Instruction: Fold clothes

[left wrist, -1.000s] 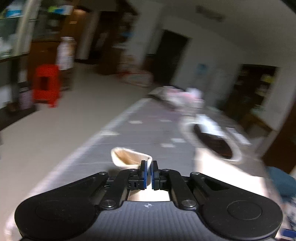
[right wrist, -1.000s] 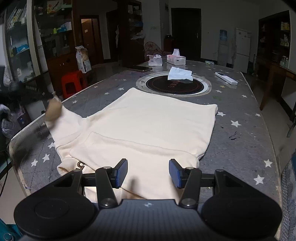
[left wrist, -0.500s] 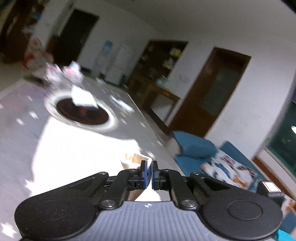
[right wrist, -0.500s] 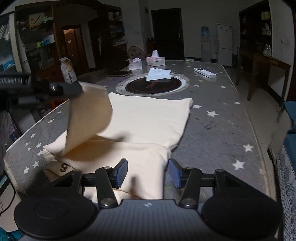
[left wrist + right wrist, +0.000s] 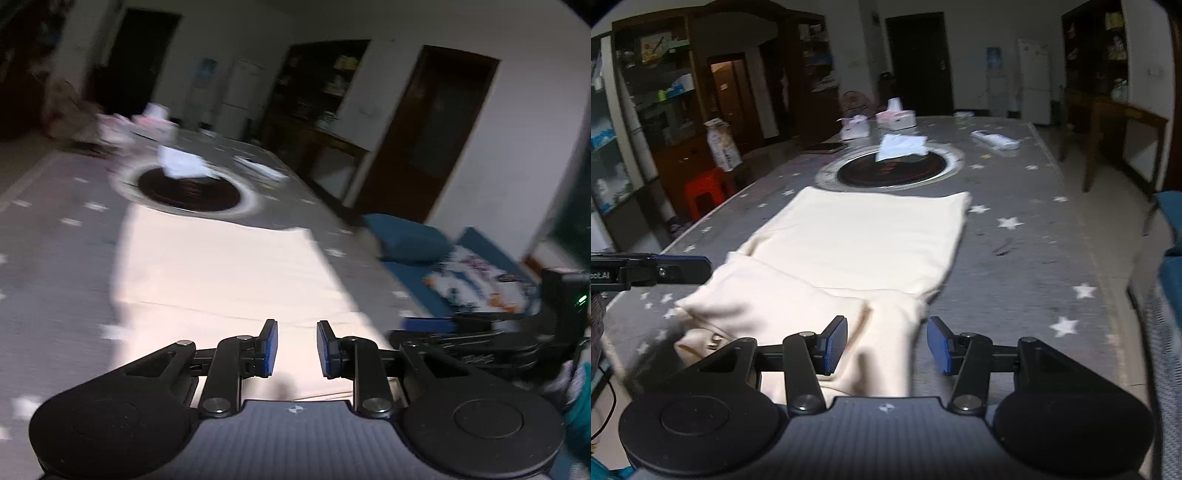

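A cream sweatshirt (image 5: 857,251) lies flat on the grey star-patterned table (image 5: 1052,258), both sleeves folded in over its near part. It also shows in the left wrist view (image 5: 221,269). My left gripper (image 5: 294,349) is open and empty, just above the garment's near part. Its body shows at the left edge of the right wrist view (image 5: 646,267). My right gripper (image 5: 886,345) is open and empty over the garment's near right edge. Its body shows at the right of the left wrist view (image 5: 498,343).
A round black hotplate (image 5: 890,171) with a white cloth (image 5: 903,146) on it sits beyond the garment. Tissue boxes (image 5: 895,118) and a remote (image 5: 995,139) lie farther back. A red stool (image 5: 705,194) stands left, a blue sofa (image 5: 443,273) right.
My left gripper carried the left sleeve across the body, laid it down and opened. The right gripper stayed open and shifted slightly.
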`<state>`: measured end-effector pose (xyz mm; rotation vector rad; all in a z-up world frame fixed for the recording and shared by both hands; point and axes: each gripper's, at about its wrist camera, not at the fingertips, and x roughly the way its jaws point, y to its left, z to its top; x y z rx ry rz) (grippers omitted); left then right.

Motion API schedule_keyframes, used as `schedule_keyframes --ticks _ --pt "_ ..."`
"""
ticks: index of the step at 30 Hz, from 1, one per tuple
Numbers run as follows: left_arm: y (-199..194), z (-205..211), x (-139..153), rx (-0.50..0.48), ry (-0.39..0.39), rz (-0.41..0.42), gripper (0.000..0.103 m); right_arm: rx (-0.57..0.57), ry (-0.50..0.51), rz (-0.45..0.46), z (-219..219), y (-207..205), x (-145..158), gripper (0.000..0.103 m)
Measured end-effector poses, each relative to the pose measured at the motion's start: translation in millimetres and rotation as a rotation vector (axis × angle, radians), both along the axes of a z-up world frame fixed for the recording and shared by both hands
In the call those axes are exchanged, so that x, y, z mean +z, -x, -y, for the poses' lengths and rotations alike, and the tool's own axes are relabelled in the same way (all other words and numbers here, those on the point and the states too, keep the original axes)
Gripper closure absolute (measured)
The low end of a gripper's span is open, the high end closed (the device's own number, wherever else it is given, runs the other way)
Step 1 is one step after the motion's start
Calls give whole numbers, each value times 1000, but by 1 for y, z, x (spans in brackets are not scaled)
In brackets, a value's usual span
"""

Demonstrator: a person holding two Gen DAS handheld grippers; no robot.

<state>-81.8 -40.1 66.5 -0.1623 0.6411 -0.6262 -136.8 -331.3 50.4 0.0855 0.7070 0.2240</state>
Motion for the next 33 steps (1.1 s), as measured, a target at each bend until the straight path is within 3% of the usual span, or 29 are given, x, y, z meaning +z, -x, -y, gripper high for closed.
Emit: schedule_keyframes --ticks 5,9,12,13,17,24,26,28,29,33 --pt "2 -49 -8 128 -115 13 69 67 -11 -46 -16 -16 -12 61" --pt "5 -66 -24 137 -178 -13 63 83 -5 -81 -25 -26 -23 64" --pt "2 -68 -35 123 -192 -33 63 83 15 -90 -29 -28 -23 74" --pt "2 -68 -38 119 -196 -37 63 82 23 -91 -30 -28 -23 85" --pt "2 -65 -41 107 -201 -30 63 85 42 -88 -32 -28 -20 95" --pt "2 -60 -47 86 -210 -18 63 92 97 -18 -37 -22 1 100" --pt "2 -58 -48 80 -213 -14 69 88 117 8 -38 -20 8 100" --pt "2 -57 -50 74 -216 -11 80 76 131 20 -37 -19 11 100" --pt "2 -56 -50 71 -218 -6 91 70 133 19 -36 -20 10 100" --pt "8 -53 -46 59 -234 29 96 49 135 -4 -32 -23 3 100"
